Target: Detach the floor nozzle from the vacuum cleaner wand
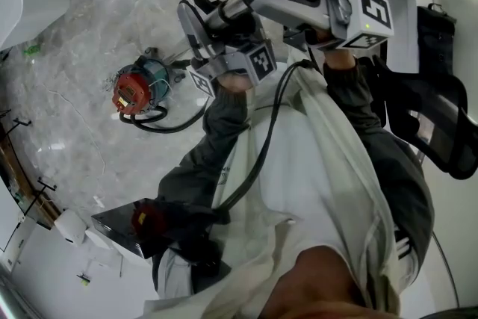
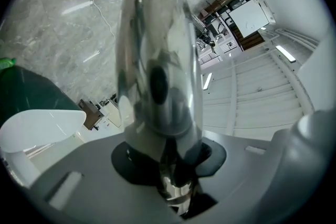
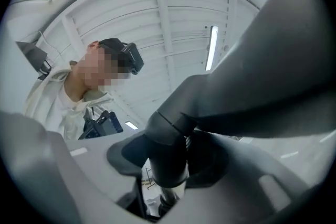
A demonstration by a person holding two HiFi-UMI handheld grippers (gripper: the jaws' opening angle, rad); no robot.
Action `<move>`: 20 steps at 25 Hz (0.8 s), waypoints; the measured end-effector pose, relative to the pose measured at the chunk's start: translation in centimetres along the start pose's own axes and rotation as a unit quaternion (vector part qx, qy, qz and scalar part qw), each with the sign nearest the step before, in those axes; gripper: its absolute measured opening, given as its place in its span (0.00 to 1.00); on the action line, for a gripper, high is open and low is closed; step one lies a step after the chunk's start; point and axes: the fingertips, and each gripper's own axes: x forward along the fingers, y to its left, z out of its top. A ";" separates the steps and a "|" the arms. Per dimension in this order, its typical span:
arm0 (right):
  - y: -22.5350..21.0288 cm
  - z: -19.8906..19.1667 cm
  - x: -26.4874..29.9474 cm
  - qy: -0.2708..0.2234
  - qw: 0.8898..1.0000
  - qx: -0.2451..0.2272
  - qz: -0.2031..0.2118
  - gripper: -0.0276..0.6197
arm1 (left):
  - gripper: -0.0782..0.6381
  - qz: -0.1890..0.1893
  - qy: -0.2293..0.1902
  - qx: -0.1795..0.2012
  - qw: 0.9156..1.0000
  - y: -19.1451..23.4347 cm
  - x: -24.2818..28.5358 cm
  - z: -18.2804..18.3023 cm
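**A:** Where is the floor nozzle (image 3: 252, 86) sitting right now?

**B:** It is hanging at twelve o'clock in the head view, close to the person's head. The right gripper (image 3: 165, 181) is pinching its dark grey neck. In the right gripper view the body is sweeping from six toward two o'clock. The left gripper (image 2: 173, 181) is clamping down on the wand (image 2: 157, 60), which is running from six up to twelve in the left gripper view.

**A:** Is the joint parting?

**B:** I am not managing to tell, because no view is showing the joint clearly.

**A:** What is worrying you?

**B:** The wand is looking like polished chrome, round and slick. I am expecting it to slide or spin between the pads under a twist. The nozzle neck is looking like matte moulded plastic, curved and thicker, so it is probably giving a surer hold. If the fit is letting go all at once, the hands are likely flying apart, and that is happening near the face.

**A:** Anything lower down?

**B:** A black hose (image 1: 160, 123) is looping beside the red-and-teal canister (image 1: 137, 90) at ten o'clock on the glossy marble floor (image 1: 75, 48). A hard pull is risking dragging the canister over.
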 end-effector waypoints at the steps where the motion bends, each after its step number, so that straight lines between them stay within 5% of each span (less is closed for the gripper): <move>1: 0.2 0.0 -0.1 0.008 1.000 -0.007 0.019 0.32 | 0.27 0.003 0.000 -0.006 1.000 0.1 0.0 -0.1; 3: 0.5 -0.1 -0.2 0.028 0.997 -0.019 0.068 0.32 | 0.27 0.010 -0.003 -0.015 1.000 0.4 0.0 -0.1; 5: 0.4 0.0 -0.1 0.034 0.997 -0.020 0.071 0.32 | 0.26 0.016 -0.009 -0.015 1.000 0.5 -0.1 0.0; 8: -0.7 -0.1 0.3 0.019 0.996 -0.007 -0.085 0.31 | 0.27 0.014 -0.014 -0.010 1.000 0.5 -0.2 0.5; 10: -1.4 -0.4 -0.4 -0.008 0.976 0.016 -0.215 0.31 | 0.27 0.010 -0.012 -0.002 1.000 0.5 -0.3 0.8; 13: -1.5 -0.2 -1.0 -0.040 0.957 0.032 -0.284 0.31 | 0.27 0.005 -0.006 0.007 1.000 0.2 -0.4 0.6; 15: -0.8 -0.5 -0.8 -0.019 0.971 0.019 -0.239 0.31 | 0.27 -0.001 -0.003 0.003 1.000 -0.3 -0.3 0.5; 18: 1.3 -0.9 -0.7 0.027 0.997 -0.022 -0.066 0.31 | 0.27 -0.008 0.002 -0.006 1.000 -0.9 -0.6 0.1; 20: 3.0 -0.8 -1.7 0.038 0.997 -0.041 0.045 0.31 | 0.27 -0.001 0.008 -0.006 1.000 -0.7 -1.8 -0.6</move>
